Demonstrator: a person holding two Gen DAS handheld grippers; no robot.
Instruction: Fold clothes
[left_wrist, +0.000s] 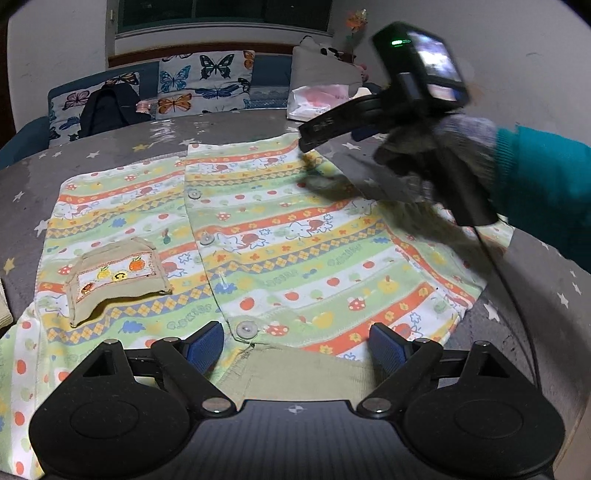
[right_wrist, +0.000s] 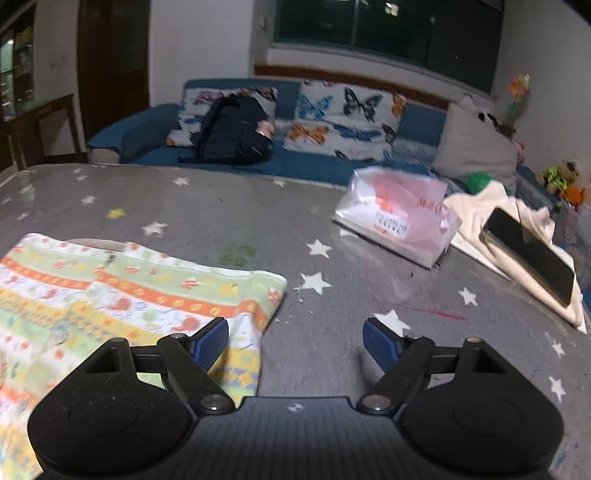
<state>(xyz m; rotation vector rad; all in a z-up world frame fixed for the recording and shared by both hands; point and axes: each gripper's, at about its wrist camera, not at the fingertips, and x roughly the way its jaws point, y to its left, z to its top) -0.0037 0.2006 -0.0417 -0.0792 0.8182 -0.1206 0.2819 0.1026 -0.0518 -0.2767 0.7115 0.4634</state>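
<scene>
Patterned shirt (left_wrist: 258, 236) lies flat on the tabletop (right_wrist: 332, 229) under the left tongs (left_wrist: 297, 345) and beside the right tongs (right_wrist: 295, 341), both spread wide, holding nothing.

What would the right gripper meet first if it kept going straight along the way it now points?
Probably the bare grey star-print tablecloth, just beyond the striped garment's corner. The right gripper is open and empty; the plastic-wrapped packet sits farther off to the right. Depth is uncertain.

Dim indoor light; motion blur; fisheye.
</scene>
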